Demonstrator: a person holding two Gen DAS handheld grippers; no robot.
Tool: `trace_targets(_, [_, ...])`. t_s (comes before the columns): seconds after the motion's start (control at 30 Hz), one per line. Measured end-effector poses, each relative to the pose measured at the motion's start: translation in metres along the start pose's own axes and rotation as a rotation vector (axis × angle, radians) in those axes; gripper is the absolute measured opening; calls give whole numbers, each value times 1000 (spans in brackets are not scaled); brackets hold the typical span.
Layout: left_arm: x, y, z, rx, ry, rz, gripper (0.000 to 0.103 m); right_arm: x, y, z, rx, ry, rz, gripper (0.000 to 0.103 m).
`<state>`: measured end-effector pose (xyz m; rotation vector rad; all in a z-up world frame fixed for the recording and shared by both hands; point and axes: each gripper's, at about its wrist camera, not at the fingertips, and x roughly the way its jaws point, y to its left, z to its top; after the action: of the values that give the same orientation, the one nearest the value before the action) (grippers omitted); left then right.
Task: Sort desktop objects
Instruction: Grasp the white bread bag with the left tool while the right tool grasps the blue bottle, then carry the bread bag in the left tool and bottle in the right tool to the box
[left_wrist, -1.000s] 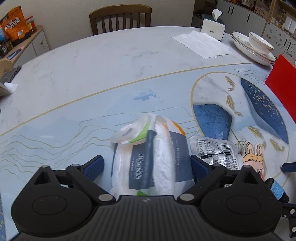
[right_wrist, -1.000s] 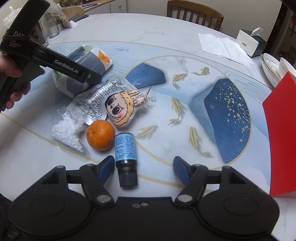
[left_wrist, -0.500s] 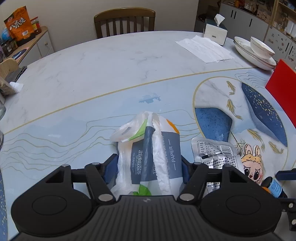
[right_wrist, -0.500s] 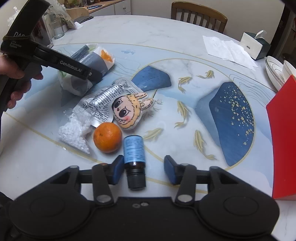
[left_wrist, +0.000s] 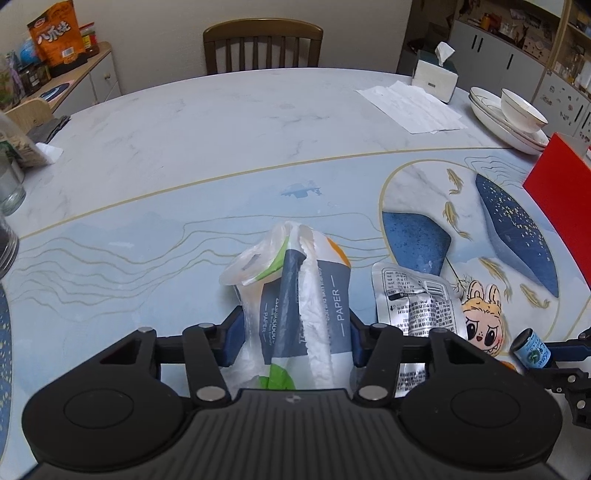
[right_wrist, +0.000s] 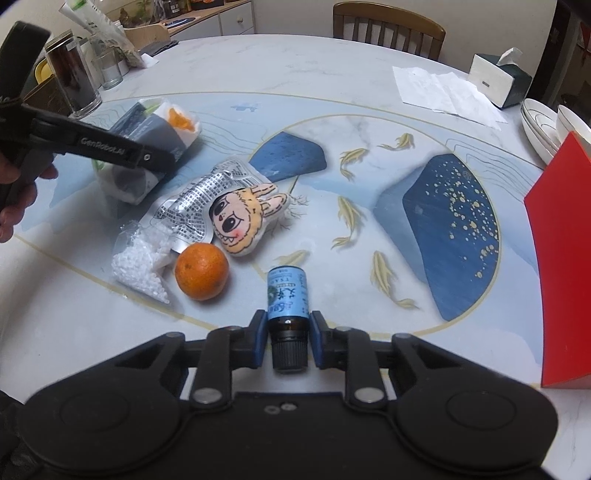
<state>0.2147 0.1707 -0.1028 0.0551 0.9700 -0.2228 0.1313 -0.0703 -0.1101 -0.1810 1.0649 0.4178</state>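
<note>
A soft tissue pack (left_wrist: 314, 295) in white, grey and green wrap lies on the patterned table. My left gripper (left_wrist: 294, 332) has its jaws closing, and both blue pads press into the pack's sides. The same pack (right_wrist: 155, 125) shows at upper left in the right wrist view, under the left gripper's black arm. A small dark bottle with a blue label (right_wrist: 287, 295) lies with its cap toward me. My right gripper (right_wrist: 288, 338) has its jaws closing, and its pads touch the bottle's neck on both sides. That bottle (left_wrist: 532, 349) also appears at the left view's right edge.
An orange (right_wrist: 201, 272), a bag of white beads (right_wrist: 142, 258), a silver foil pouch (right_wrist: 192, 210) and a plush doll (right_wrist: 243, 221) lie between the grippers. A red box (right_wrist: 561, 258) stands at right. Glasses (right_wrist: 74, 77), a tissue box (left_wrist: 436, 75) and bowls (left_wrist: 517, 118) line the far edges.
Both pairs of jaws have come in from wide open. The left ones now squeeze the tissue pack and the right ones meet the bottle, which now sits centred between them.
</note>
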Motion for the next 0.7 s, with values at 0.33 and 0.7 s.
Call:
trace_targets(0.33, [-15,5,-10,-78,-5,22,45,-16,-26,-11,56,-30,11,23])
trace_targets(0.7, [-46,-8,-14,-152,-40,66,45,-39,-59,-17,69,-56,33,22])
